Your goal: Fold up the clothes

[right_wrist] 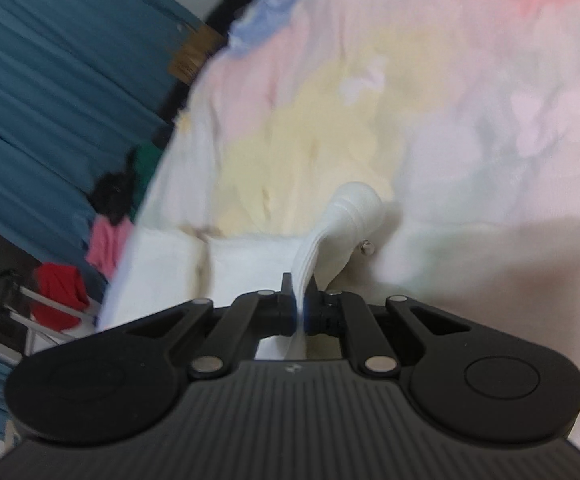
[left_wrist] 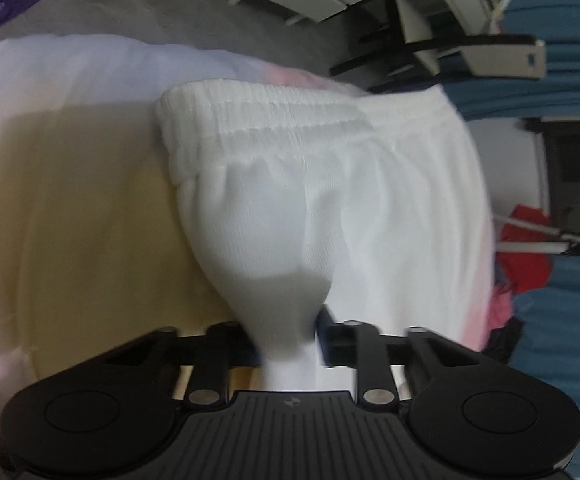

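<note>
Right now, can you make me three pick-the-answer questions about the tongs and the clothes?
1. Where do the shorts lie?
A. on a pastel bed cover
B. on bare floor
C. in a basket

2. What colour are the shorts?
A. red
B. white
C. blue

3. What are the left tongs doing?
A. hanging open
B. pinching the shorts
C. holding a hanger

Answers:
1 A, the yellow and pink cover lies under them.
2 B, waistband and cloth are white.
3 B, white cloth is bunched between the fingers; the right tongs pinch white cloth too.
</note>
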Demonstrator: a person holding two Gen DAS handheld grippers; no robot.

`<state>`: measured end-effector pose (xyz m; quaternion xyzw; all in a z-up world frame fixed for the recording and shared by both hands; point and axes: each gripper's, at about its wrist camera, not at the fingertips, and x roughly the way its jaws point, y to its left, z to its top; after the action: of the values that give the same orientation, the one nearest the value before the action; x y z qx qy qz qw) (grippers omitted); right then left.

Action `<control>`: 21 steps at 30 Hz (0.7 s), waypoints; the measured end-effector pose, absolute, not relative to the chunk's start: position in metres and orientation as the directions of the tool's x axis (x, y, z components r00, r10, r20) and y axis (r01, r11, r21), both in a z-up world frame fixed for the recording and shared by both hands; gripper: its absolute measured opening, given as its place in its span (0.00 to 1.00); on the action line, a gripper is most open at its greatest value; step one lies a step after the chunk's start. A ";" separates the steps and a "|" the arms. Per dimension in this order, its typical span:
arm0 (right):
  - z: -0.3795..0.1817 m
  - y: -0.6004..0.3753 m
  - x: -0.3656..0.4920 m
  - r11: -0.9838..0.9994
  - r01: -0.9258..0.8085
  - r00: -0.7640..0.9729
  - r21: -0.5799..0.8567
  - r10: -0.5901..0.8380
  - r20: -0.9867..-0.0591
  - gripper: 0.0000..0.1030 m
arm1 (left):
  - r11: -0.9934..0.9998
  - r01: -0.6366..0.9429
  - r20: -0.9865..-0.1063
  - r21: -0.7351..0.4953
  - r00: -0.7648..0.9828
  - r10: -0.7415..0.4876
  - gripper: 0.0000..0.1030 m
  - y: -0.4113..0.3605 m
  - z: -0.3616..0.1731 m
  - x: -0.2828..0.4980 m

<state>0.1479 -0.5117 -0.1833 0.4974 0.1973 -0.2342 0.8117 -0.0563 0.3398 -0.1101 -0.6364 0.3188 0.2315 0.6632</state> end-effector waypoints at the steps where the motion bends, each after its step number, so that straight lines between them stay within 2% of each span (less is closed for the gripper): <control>1: -0.178 -0.509 0.144 0.392 0.563 0.824 0.727 -0.198 -0.531 0.06 | 0.083 -0.693 -0.698 -0.716 0.710 -0.092 0.16 0.339 -0.107 -0.059; 6: -0.147 -0.495 0.116 0.399 0.520 0.854 0.755 -0.265 -0.448 0.06 | 0.128 -0.534 -0.541 -0.836 0.841 -0.024 0.12 0.335 -0.078 -0.079; 8: -0.135 -0.493 0.129 0.440 0.511 0.860 0.739 -0.267 -0.435 0.06 | 0.156 -0.506 -0.514 -0.848 0.858 -0.011 0.11 0.336 -0.064 -0.080; 17: -0.077 -0.486 0.189 0.618 0.459 0.886 0.638 -0.267 -0.379 0.05 | 0.275 -0.488 -0.514 -0.828 0.857 -0.026 0.12 0.354 -0.011 0.013; 21: -0.068 -0.472 0.271 0.669 0.478 0.871 0.569 -0.282 -0.401 0.05 | 0.325 -0.511 -0.542 -0.796 0.840 -0.006 0.12 0.365 -0.002 0.112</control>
<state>0.2707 -0.4716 -0.0679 0.3480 0.1412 -0.2106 0.9026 0.1122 0.3647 -0.0019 -0.5581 0.2319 0.1618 0.7801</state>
